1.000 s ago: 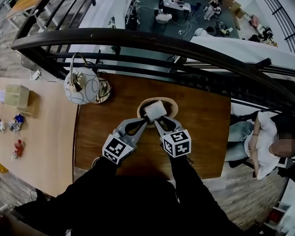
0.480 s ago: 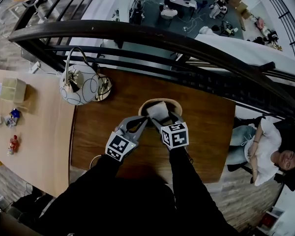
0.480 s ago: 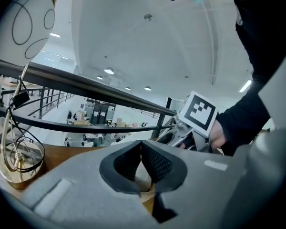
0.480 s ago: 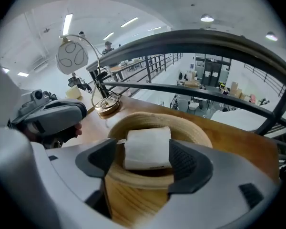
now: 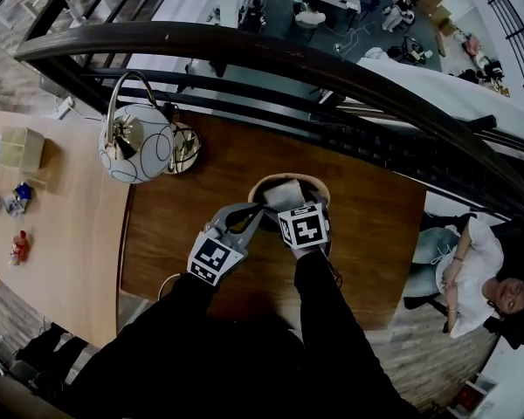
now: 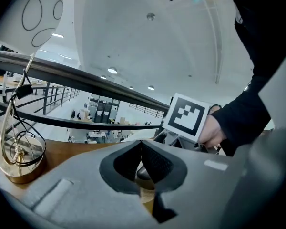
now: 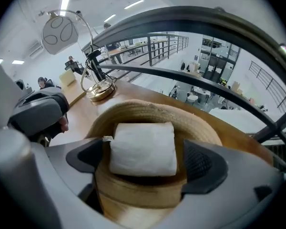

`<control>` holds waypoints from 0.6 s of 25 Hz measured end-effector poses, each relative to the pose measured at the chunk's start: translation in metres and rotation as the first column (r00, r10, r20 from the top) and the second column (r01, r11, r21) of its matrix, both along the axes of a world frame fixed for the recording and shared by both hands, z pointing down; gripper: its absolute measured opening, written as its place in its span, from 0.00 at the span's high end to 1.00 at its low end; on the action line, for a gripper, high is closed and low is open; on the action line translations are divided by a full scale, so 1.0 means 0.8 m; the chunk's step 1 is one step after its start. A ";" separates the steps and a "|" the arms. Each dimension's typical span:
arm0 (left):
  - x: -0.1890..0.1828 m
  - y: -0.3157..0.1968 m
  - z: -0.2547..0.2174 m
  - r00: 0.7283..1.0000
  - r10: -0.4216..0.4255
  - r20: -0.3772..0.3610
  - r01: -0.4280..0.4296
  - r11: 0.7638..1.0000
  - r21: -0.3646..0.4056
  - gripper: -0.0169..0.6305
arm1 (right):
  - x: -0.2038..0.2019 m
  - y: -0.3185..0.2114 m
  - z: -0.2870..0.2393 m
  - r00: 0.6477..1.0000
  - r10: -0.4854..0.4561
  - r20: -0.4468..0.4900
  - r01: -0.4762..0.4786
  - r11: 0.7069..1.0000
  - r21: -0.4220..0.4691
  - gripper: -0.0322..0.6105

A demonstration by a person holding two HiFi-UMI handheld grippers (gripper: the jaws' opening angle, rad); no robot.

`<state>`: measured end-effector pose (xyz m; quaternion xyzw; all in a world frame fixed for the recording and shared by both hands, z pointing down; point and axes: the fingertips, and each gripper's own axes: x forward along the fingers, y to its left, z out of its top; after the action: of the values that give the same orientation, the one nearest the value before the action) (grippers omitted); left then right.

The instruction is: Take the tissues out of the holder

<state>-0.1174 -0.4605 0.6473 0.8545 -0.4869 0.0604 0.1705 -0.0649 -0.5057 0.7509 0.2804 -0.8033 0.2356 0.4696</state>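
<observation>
A white folded pack of tissues (image 7: 143,148) (image 5: 281,192) lies in a round woven holder (image 7: 148,109) (image 5: 319,186) on the brown table. My right gripper (image 7: 145,163) (image 5: 293,209) points steeply down over the holder's near rim. Its jaws have just been opening and now stand wide, one on each side of the tissues, with a gap at the right pad (image 7: 198,162). My left gripper (image 6: 141,151) (image 5: 258,209) lies low at the holder's near left rim, its tips together. Whether it pinches the rim I cannot tell.
A lamp with a white globe shade (image 5: 135,151) and brass base (image 5: 185,147) stands at the table's far left corner. A dark railing (image 5: 332,68) runs just behind the brown table (image 5: 367,234). A lighter table (image 5: 61,234) adjoins on the left. A person (image 5: 472,269) sits at the right.
Both grippers have sunk towards the table. The right one tipped down over the holder and opened; the tissues, earlier raised in its grip, now rest in the holder.
</observation>
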 end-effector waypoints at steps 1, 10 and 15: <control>-0.001 0.000 0.001 1.000 -0.004 0.001 0.004 1.000 -0.001 0.96 | 0.000 -0.001 0.004 1.000 -0.005 -0.013 0.005 1.000 -0.004 0.15; -0.005 0.002 0.008 1.000 -0.011 0.003 0.011 1.000 -0.019 0.96 | 0.002 0.000 0.018 0.983 -0.088 -0.162 0.087 0.996 -0.016 0.15; -0.004 0.003 0.010 1.000 0.001 0.001 -0.001 1.000 -0.027 0.96 | 0.005 0.001 0.023 0.973 -0.105 -0.208 0.100 0.994 -0.032 0.16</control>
<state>-0.1206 -0.4583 0.6557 0.8523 -0.4860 0.0675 0.1814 -0.0610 -0.5045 0.7695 0.2568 -0.7602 0.1889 0.5660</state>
